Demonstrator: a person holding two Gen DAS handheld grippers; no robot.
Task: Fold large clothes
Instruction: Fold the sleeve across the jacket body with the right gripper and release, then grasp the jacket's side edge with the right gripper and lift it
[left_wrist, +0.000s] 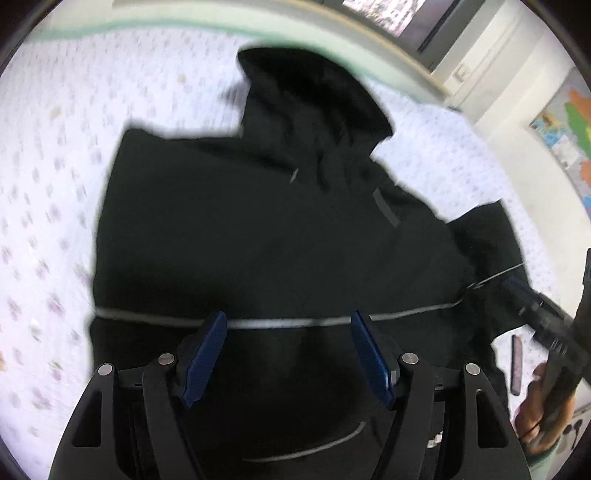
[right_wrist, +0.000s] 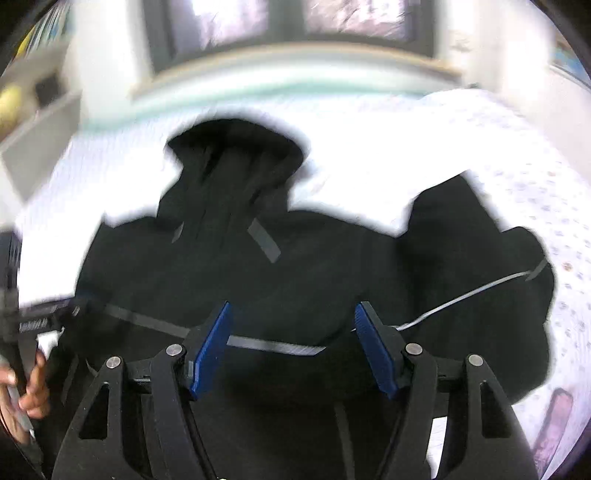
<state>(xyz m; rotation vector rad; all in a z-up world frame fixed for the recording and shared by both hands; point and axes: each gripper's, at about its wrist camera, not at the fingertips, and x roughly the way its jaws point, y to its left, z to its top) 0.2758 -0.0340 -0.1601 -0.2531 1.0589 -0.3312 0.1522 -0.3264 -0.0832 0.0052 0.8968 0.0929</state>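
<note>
A black hooded jacket (left_wrist: 258, 229) lies spread on a white bedspread with small flowers (left_wrist: 48, 206), hood pointing away, a thin grey stripe across its body. My left gripper (left_wrist: 288, 325) is open and empty, held over the jacket's lower body. The right gripper shows at the right edge of the left wrist view (left_wrist: 524, 295), held by a hand over the jacket's right sleeve. In the right wrist view the jacket (right_wrist: 295, 266) fills the middle, its right sleeve (right_wrist: 480, 251) bunched on the right. My right gripper (right_wrist: 291, 317) is open and empty above the jacket.
A pale green bed edge (left_wrist: 184, 22) and a window (right_wrist: 258, 22) lie beyond the hood. A wall with a coloured map (left_wrist: 569, 125) is at the right. A small dark object (left_wrist: 517, 363) lies on the bedspread by the right sleeve.
</note>
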